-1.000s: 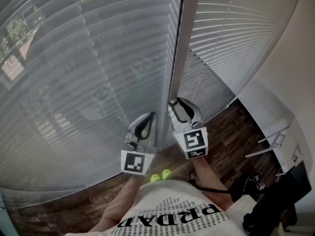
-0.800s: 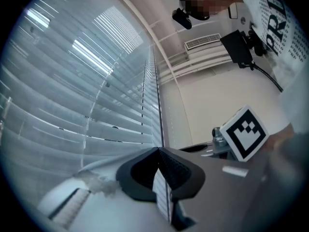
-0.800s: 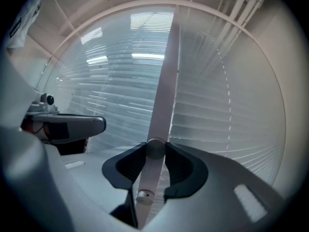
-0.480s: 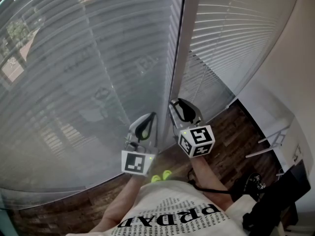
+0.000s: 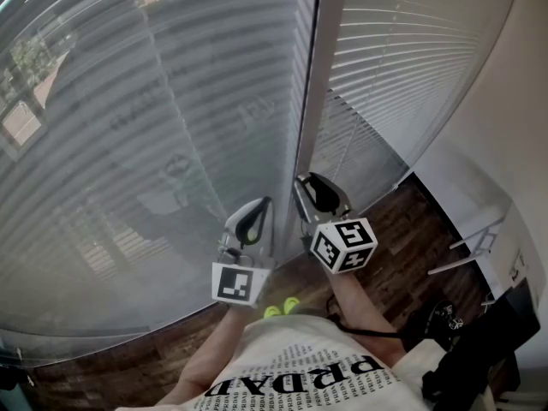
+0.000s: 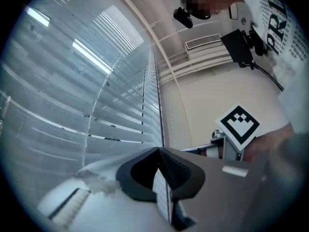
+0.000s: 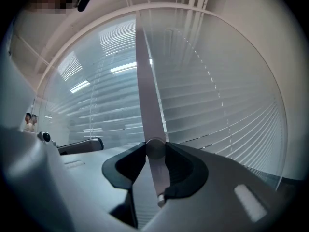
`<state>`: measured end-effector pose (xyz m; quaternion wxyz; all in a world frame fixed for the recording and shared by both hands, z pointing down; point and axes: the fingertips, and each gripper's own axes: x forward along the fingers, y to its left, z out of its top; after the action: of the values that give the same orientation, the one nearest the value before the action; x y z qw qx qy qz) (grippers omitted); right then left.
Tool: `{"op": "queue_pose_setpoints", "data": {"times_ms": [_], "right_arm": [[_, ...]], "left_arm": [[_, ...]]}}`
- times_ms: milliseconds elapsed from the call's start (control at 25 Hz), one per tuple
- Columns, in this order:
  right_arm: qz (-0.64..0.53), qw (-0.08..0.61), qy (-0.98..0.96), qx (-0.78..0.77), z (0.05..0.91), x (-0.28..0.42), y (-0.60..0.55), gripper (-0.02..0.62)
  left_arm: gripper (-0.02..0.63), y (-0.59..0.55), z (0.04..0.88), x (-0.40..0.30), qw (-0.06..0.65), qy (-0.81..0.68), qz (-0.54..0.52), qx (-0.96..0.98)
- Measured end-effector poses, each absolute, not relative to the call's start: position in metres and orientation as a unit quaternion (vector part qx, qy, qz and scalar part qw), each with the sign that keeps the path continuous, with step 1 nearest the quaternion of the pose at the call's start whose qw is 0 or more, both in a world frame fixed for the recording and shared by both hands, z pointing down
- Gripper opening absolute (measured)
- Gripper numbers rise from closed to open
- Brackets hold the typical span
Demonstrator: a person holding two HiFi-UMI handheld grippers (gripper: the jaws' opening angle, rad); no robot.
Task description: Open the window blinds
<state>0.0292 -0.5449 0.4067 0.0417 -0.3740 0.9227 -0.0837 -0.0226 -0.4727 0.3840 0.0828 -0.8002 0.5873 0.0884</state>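
Observation:
Two grey slatted blinds hang side by side, the left blind [image 5: 154, 144] and the right blind [image 5: 402, 67], parted by an upright frame post [image 5: 315, 101]. My right gripper [image 5: 306, 180] points at the foot of the post. In the right gripper view it [image 7: 155, 149] is shut on a thin grey wand [image 7: 146, 95] that runs up along the blinds. My left gripper [image 5: 265, 202] sits just left of the post, its jaws [image 6: 158, 150] meeting at the tips with a white slat edge [image 6: 161, 192] showing behind them. I cannot tell if it holds anything.
Dark wooden floor [image 5: 402, 229] lies below the blinds. A white wall [image 5: 514, 127] closes the right side, with a white rack [image 5: 475, 247] and a dark bag [image 5: 479, 349] at its foot. The person's printed shirt [image 5: 300, 379] fills the bottom.
My right gripper has rolled about its own axis on the wand, so its marker cube shows another face. The left gripper has stayed where it was.

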Motion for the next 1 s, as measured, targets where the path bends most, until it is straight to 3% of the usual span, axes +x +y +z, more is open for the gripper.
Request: {"op": "queue_pose_setpoints", "data": {"times_ms": [240, 520, 800, 1000], "right_arm": [[-0.057, 0.032, 0.922, -0.381, 0.407, 0.03, -0.545, 0.124], [0.055, -0.026, 0.92, -0.388, 0.4, 0.026, -0.542, 0.137], [0.301, -0.161, 0.867, -0.364, 0.397, 0.015, -0.526, 0.138], [0.366, -0.209, 0.834, -0.357, 0.404, 0.014, -0.529, 0.133]], "left_arm": [[-0.006, -0.473, 0.382, -0.022, 0.085, 0.586, 0.089, -0.801], [-0.006, -0.474, 0.379, -0.023, 0.089, 0.585, 0.089, -0.801], [-0.006, -0.474, 0.379, -0.021, 0.087, 0.584, 0.091, -0.802], [-0.005, -0.476, 0.377, -0.02, 0.089, 0.583, 0.094, -0.802]]}}
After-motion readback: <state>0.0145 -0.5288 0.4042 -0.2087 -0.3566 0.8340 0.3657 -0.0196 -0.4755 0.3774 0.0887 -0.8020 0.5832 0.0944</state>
